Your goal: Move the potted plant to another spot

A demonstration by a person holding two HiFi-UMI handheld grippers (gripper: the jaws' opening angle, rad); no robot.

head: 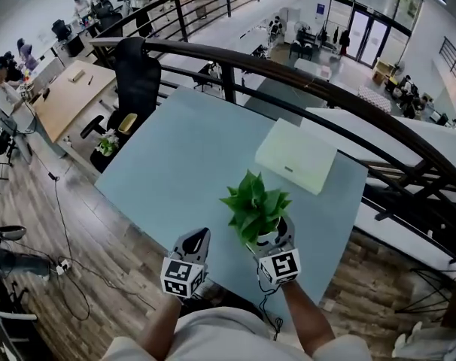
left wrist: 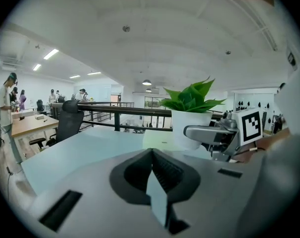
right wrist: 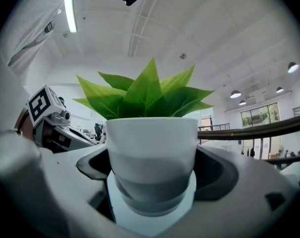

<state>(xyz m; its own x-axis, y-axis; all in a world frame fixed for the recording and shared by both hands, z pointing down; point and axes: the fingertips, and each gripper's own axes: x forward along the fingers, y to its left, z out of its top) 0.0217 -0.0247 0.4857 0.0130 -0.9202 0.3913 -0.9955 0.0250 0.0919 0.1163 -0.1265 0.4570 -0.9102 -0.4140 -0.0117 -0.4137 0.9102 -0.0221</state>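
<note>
Right gripper (head: 276, 235) is closed round the white pot of the potted plant (head: 254, 204), near the worktop's (head: 175, 156) near edge, towards its right corner. Left gripper (head: 199, 238), jaws pressed together and empty, is held beside it at the same edge. The pot's base is masked by the jaws, so contact with the worktop cannot be judged; from above, the pot is largely covered by leaves. Open surface is seen left of and beyond the plant; a flat white box (head: 296, 156) lies by the far right edge, a dark railing (head: 303, 72) beyond.

Green leaves (head: 254, 205), white pot (right wrist: 152, 148), pale blue table (head: 183, 164) (brown wood-grain floor (head: 115, 254)).
</note>
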